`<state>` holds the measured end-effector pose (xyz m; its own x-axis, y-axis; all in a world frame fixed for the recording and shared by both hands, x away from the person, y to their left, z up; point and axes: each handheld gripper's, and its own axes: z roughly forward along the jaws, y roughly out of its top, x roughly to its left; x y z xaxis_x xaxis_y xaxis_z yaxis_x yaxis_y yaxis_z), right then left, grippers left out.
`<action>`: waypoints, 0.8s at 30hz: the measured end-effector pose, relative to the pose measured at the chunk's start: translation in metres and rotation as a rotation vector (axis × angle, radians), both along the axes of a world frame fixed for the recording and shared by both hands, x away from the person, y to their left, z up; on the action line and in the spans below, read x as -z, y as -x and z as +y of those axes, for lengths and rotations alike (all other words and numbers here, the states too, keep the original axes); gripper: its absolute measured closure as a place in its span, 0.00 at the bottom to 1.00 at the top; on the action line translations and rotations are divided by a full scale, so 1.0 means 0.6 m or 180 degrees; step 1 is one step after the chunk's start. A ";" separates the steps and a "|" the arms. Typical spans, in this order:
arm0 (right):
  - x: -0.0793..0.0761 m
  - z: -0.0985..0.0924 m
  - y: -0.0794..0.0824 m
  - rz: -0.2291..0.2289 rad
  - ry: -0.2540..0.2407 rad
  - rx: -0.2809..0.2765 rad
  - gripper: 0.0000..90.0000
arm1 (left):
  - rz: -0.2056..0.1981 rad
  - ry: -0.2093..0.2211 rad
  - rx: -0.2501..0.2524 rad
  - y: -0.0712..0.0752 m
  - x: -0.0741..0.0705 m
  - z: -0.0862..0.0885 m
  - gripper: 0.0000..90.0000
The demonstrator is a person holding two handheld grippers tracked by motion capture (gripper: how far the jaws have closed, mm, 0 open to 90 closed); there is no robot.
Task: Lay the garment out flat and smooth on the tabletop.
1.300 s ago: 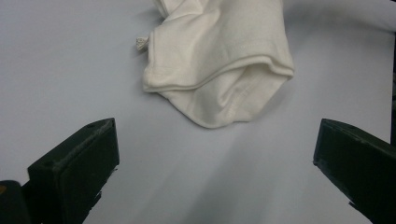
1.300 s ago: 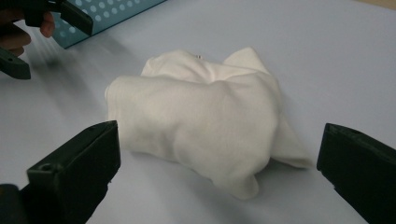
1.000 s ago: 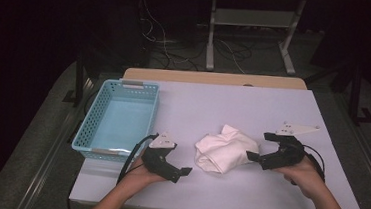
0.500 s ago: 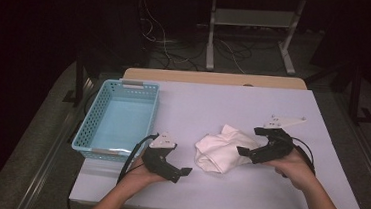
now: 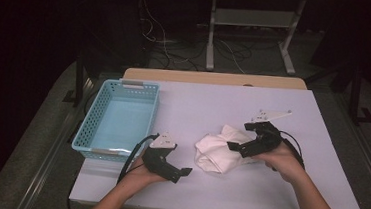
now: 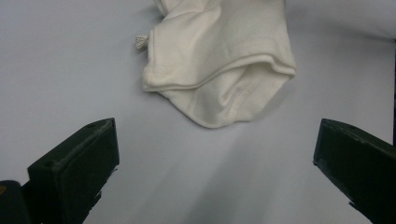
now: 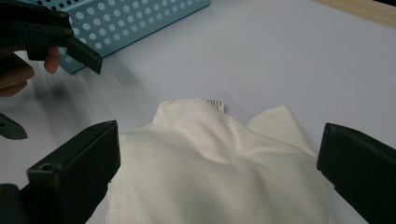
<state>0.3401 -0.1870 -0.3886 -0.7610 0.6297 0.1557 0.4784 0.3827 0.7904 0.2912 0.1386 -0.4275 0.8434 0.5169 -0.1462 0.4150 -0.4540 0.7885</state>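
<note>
Nearest the person, the left tongs (image 5: 180,173) rest low on the white counter (image 5: 213,106), held in the left hand (image 5: 140,173). Their jaws stand wide apart and hold nothing, pointing toward the crumpled white garment (image 5: 217,149), which lies just ahead of them and not touching. In the left gripper view the garment (image 6: 219,60) sits beyond the gap between the two jaws, with bare counter between.

The right tongs (image 5: 235,147), held in the right hand (image 5: 279,159), sit at the garment's right side, tips over the cloth. In the right gripper view the jaws are spread wide with the garment (image 7: 219,163) bulging between them; whether they touch it cannot be told.

Farther left stands a light blue perforated basket (image 5: 92,122), well apart from the garment.
</note>
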 end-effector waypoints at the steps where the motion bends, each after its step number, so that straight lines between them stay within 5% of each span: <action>1: 0.000 0.002 -0.002 0.0007 0.0005 -0.0004 0.00 | -0.0001 0.0000 0.0003 0.000 0.000 0.000 0.00; 13: 0.000 0.031 -0.017 0.0031 0.0031 -0.0109 0.03 | -0.0003 -0.0001 0.0015 0.000 -0.001 0.001 0.00; 18: 0.000 0.041 -0.021 0.0034 0.0081 -0.0144 0.16 | -0.0003 0.0000 0.0012 0.000 -0.001 0.001 0.00; 24: 0.001 0.053 -0.027 0.0105 0.0118 -0.0204 0.21 | -0.0006 -0.0002 0.0013 0.000 -0.001 0.001 0.00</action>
<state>0.3563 -0.1552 -0.3890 -0.7948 0.5857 0.1589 0.4775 0.4421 0.7593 0.2910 0.1390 -0.4270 0.8458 0.5137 -0.1443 0.4117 -0.4561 0.7890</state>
